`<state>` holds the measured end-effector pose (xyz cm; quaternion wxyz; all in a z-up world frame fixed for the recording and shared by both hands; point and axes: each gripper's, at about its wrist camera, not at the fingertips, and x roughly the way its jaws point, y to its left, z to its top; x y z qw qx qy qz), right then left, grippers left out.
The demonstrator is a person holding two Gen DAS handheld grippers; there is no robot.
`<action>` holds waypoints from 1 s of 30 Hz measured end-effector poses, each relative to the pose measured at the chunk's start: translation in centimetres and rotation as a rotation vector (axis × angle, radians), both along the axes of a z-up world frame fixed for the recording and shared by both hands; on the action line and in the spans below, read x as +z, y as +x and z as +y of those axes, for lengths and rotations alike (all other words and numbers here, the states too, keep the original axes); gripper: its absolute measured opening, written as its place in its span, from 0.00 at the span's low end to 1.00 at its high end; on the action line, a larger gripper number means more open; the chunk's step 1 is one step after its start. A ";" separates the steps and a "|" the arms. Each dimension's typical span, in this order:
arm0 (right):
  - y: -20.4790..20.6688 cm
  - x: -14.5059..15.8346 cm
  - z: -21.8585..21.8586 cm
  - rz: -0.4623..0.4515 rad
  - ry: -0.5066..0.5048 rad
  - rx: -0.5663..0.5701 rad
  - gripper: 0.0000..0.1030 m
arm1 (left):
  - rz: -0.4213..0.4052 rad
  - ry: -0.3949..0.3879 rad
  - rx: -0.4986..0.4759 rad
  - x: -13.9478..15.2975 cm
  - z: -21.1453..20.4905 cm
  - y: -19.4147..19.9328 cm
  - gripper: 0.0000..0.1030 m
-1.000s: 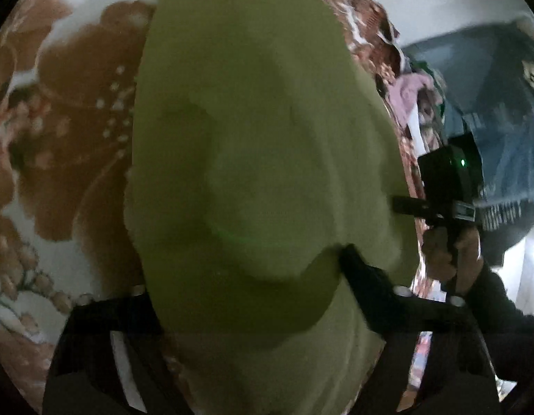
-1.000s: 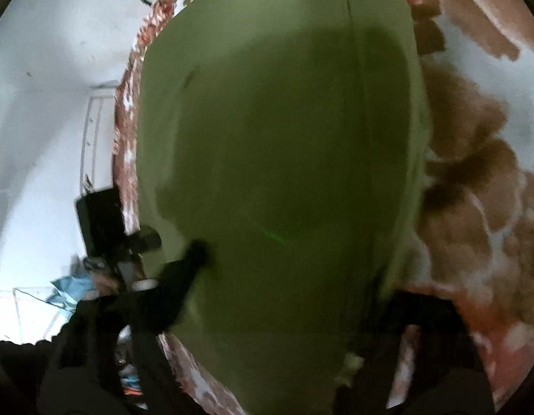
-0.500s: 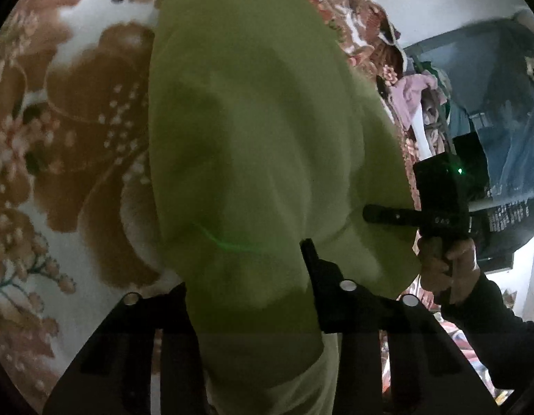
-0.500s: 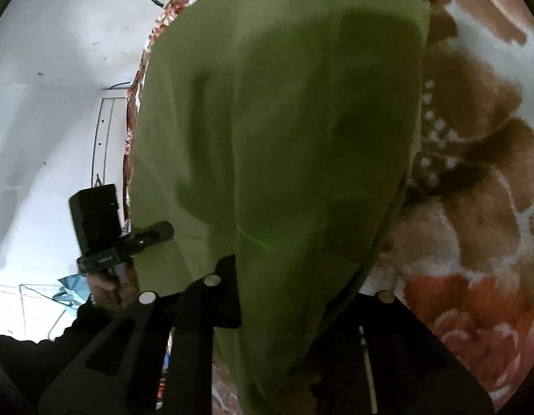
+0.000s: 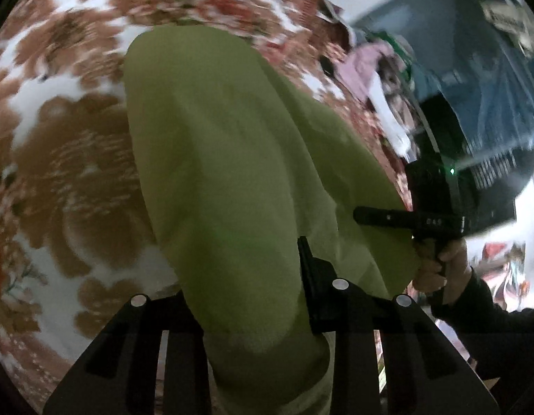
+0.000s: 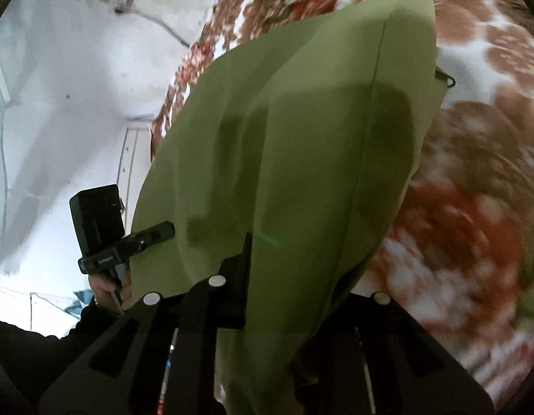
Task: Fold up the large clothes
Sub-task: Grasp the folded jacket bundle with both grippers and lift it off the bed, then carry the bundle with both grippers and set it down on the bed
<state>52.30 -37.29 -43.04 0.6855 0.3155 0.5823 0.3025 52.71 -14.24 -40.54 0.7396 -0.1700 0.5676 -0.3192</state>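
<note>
- The large olive-green knit garment hangs as one long panel from both claws, its near edge lifted and its far end trailing down onto the bed.
- A straight seam line runs along the garment in the right wrist view; the cloth shows broad soft ripples but no sharp creases.
- The left claw is clenched on the near edge of the garment, with cloth bunched between its two black fingers.
- The right claw is likewise clenched on the near edge, with cloth draped over and between its fingers.
- In the left wrist view, the right claw stands just beside the garment's right edge.
- The brown, red and white floral bedspread lies below and around the garment.
- A heap of pink and white clothes lies at the far right, well apart.
- Judged progress: the garment appears narrowed lengthwise. The crosswise fold is in hand and not yet laid down; flattening and release remain.
</note>
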 end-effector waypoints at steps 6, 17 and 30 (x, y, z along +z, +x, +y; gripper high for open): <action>-6.4 3.9 -10.1 -0.039 -0.006 -0.210 0.15 | -0.045 -0.041 -0.209 2.8 -9.8 -0.7 0.28; -23.2 11.4 -30.5 -0.103 -0.196 -0.704 0.15 | -0.117 -0.249 -0.751 5.3 -37.8 -3.1 0.28; -30.8 1.3 -39.5 0.007 -0.270 -1.057 0.15 | -0.038 -0.201 -1.111 -5.1 -56.1 -3.3 0.29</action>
